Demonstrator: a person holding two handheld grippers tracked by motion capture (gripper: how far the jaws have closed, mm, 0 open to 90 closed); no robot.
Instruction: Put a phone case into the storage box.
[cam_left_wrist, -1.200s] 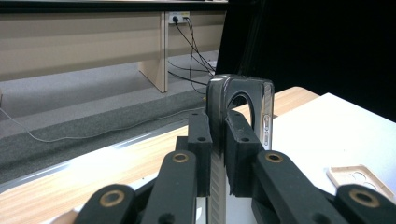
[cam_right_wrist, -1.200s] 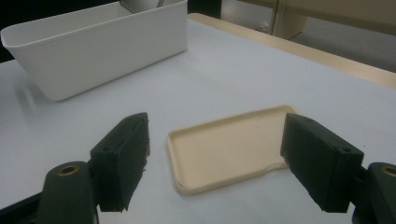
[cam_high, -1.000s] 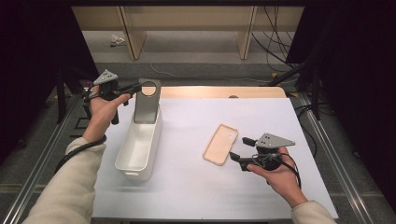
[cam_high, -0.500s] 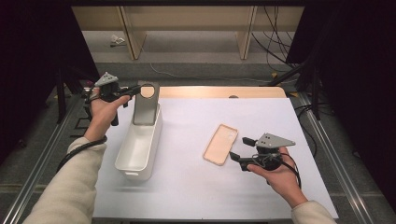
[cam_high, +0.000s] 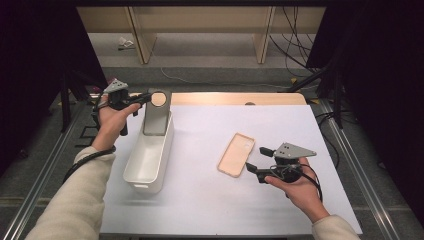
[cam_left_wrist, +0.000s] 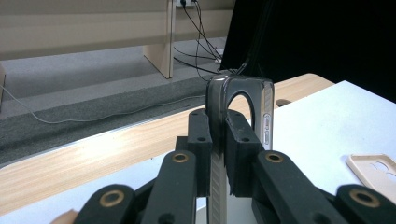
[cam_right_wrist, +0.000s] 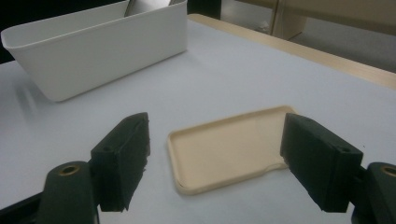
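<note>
- Fingers (cam_left_wrist: 201, 154) of the left gripper (cam_high: 142, 98) are clamped on the upper edge of a grey translucent phone case (cam_high: 156, 117); the left gripper view shows both pads pressed flat against the case wall just below its round camera cut-out.
- High view: the grey case stands upright below those fingers, its lower end inside the far end of a white bin (cam_high: 147, 157).
- Left gripper view adds side-button detail on the case (cam_left_wrist: 240, 102) and, well beyond the fingers to the right, a corner of a beige phone case (cam_left_wrist: 376, 170).
- Right gripper (cam_high: 255, 160) jaws stand wide apart and hold nothing.
- Right gripper view: the beige case (cam_right_wrist: 229, 149) lies flat, open side up, on the white table surface (cam_right_wrist: 233, 74), between and just ahead of the two pads; the bin (cam_right_wrist: 98, 44) sits farther ahead to the left.
- High view places the beige case (cam_high: 236, 154) just beside the right fingertips, on their bin side.
</note>
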